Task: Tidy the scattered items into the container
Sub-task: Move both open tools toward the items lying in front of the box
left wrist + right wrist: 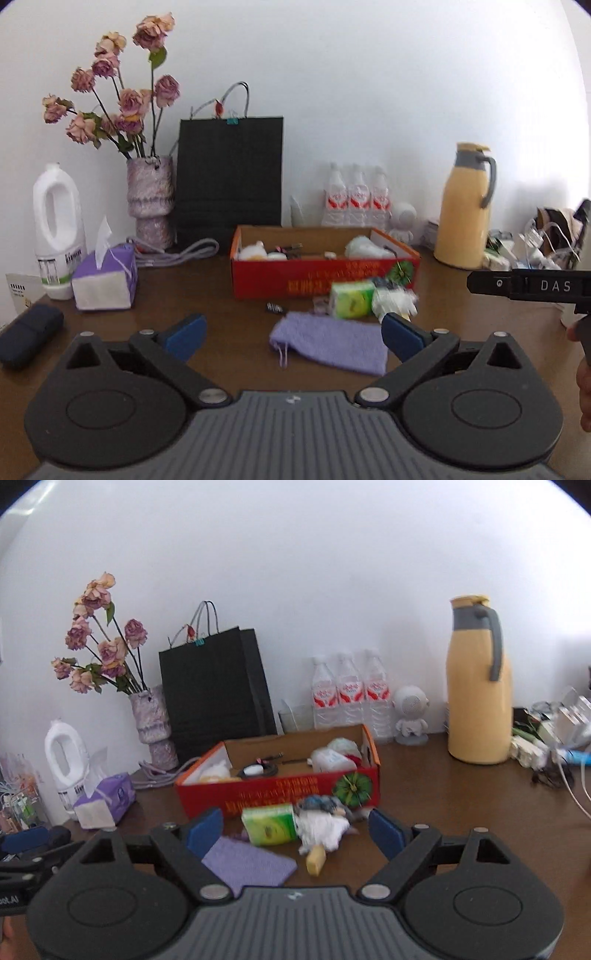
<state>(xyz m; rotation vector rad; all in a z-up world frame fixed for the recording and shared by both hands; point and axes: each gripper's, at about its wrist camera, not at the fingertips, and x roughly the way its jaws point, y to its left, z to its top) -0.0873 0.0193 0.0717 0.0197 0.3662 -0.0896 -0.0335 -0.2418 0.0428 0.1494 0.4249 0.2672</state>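
Far left, near edge: dark roll (27, 341), partly cut off by the gripper body. Behind it, white jug (57, 230) and purple tissue box (105, 278), side by side. Behind those, against the wall: vase (149, 201) of dried roses, black bag (229, 177) just right of it, grey cord (177, 253) trailing at the bag's foot.

Centre: red box (325, 275) on brown table (184, 291), open at the top. Inside: white wads, a dark cable, small pieces; contents blurred, not identifiable. Just near of the box, touching or nearly touching its front wall: green pack (351, 301) and white bundle (393, 302), the bundle smeared by blur. In the right wrist view, a yellow block (316, 860) at the bundle's near end; hidden in the left wrist view. Small dark spring-like item (275, 307) left of the pack, too small to identify. Nearer still: purple cloth (328, 341), flat on the table, right end hidden behind a pad.

Left gripper (293, 334): jaws wide apart, nothing held. Right gripper (295, 832): jaws apart, nothing held; pack and bundle visible beyond the gap, untouched.

Far, right of centre: three bottles (356, 195), white figurine (404, 219), yellow jug (465, 206). Far right: cluttered cables and chargers, indistinct, cut off by the frame.
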